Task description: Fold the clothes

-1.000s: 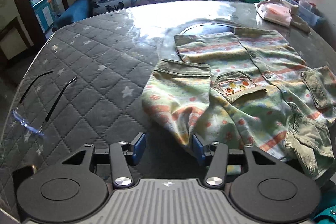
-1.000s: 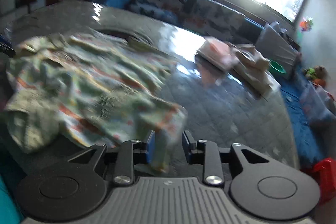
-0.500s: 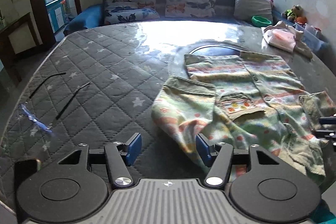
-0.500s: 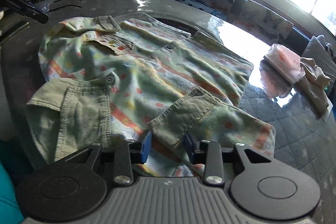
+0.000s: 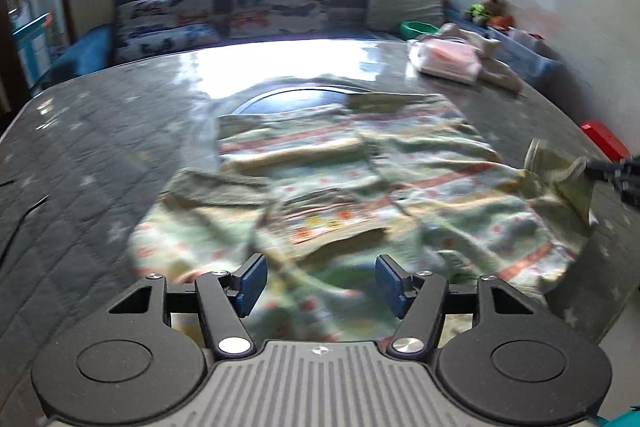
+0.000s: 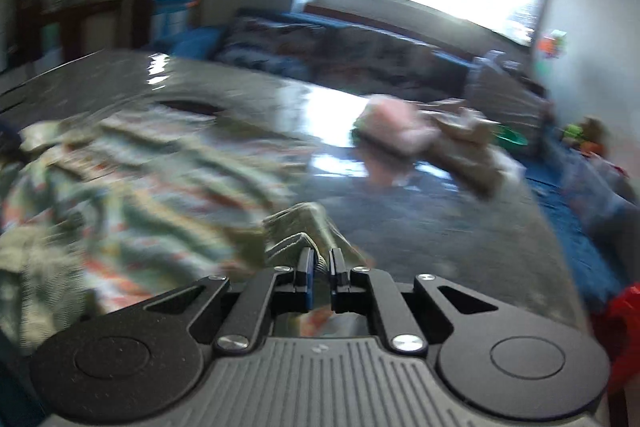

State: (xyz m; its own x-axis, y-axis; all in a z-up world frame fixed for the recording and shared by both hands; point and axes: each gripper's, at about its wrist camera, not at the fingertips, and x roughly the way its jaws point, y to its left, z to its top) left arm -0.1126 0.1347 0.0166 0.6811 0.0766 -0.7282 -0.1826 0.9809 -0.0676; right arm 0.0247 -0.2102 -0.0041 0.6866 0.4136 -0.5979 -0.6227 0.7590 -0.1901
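Nearest the right wrist camera, the right gripper (image 6: pixel 320 263) has clamped down since a moment ago: its jaws, which stood apart over the hem, are now pressed almost together on a bunched corduroy cuff of the shirt (image 6: pixel 132 179), with cloth visible between the pads. The left gripper (image 5: pixel 318 281) has let go instead; its blue pads are spread and still opening, with patterned fabric lying below and between them but nothing pressed. Compared with half a second back, the left camera has slid across so that the shirt's lower edge now sits directly under its fingers. As a judgement, this looks like the start of a sleeve fold: the right hand has its grip and the left is lining up for a second hold, so the folding itself has barely begun. The shirt lies spread, front up, on the quilted grey table cover (image 5: pixel 92 147), its pocket near the left fingers and its collar end toward the window. Only the left view shows the right gripper from outside, at the far right edge, lifting the sleeve end slightly off the cover. Only the right view shows the pinch itself close up, though it is badly blurred. Farther off, a pink folded pile (image 5: pixel 448 61) rests at the table's far corner, and beyond it the sofa with butterfly cushions (image 5: pixel 276 3) under the window.
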